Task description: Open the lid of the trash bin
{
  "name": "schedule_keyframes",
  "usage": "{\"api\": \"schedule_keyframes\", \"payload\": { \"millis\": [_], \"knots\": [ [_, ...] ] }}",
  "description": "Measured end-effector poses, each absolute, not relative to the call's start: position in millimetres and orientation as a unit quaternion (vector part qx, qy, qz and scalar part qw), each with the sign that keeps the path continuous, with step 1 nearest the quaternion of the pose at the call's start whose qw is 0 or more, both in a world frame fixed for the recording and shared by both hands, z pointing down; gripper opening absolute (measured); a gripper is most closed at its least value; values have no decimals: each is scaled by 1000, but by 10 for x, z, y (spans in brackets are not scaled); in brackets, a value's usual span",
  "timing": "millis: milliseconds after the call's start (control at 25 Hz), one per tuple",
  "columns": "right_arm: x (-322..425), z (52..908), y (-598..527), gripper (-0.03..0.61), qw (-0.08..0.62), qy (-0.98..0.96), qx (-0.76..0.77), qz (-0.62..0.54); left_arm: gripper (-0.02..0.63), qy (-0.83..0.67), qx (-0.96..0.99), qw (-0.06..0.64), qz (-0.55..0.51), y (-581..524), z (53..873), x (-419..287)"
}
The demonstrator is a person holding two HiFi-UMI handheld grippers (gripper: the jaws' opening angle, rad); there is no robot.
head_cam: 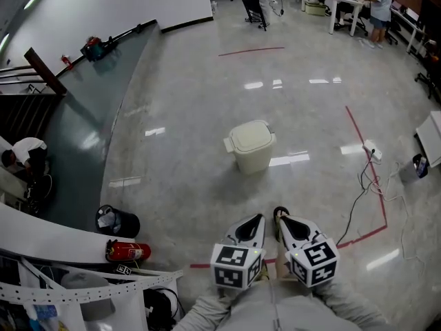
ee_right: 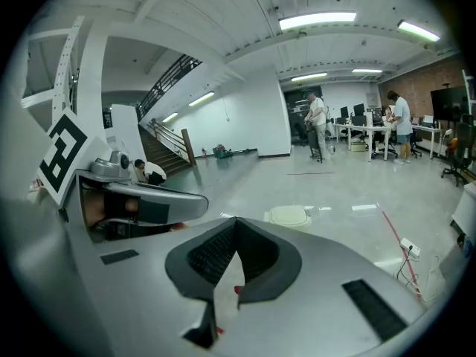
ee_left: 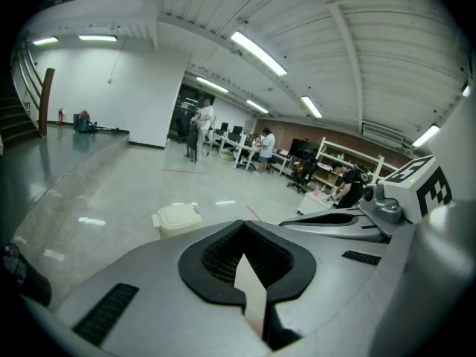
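Note:
A cream trash bin (head_cam: 249, 145) with its lid down stands alone on the polished floor, about a stride ahead of me. It shows small and distant in the left gripper view as the bin (ee_left: 177, 219) and in the right gripper view as the bin (ee_right: 290, 216). My left gripper (head_cam: 256, 218) and right gripper (head_cam: 281, 216) are held side by side close to my body, well short of the bin. Each has its jaws together with nothing between them: the left gripper (ee_left: 242, 225) and the right gripper (ee_right: 236, 220) both point toward the bin.
A fire extinguisher (head_cam: 127, 252) and a black bucket (head_cam: 117, 221) sit at the lower left by a curved white counter. A power strip (head_cam: 372, 150) with cables lies along red floor tape at right. People work at desks (head_cam: 344, 2) far back.

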State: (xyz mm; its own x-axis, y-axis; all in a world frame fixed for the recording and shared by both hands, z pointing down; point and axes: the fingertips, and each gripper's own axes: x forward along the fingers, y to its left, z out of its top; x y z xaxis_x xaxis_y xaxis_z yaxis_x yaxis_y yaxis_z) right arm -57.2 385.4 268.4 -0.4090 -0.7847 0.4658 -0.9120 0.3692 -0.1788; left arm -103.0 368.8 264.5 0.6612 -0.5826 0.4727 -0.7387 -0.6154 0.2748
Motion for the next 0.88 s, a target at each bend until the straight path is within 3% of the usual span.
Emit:
{"api": "schedule_keyframes", "payload": {
  "millis": [880],
  "knots": [
    [400,2583,2093,-3,169,-833,490,196,3,-406,866,232,178,1999,2573,-173]
  ]
}}
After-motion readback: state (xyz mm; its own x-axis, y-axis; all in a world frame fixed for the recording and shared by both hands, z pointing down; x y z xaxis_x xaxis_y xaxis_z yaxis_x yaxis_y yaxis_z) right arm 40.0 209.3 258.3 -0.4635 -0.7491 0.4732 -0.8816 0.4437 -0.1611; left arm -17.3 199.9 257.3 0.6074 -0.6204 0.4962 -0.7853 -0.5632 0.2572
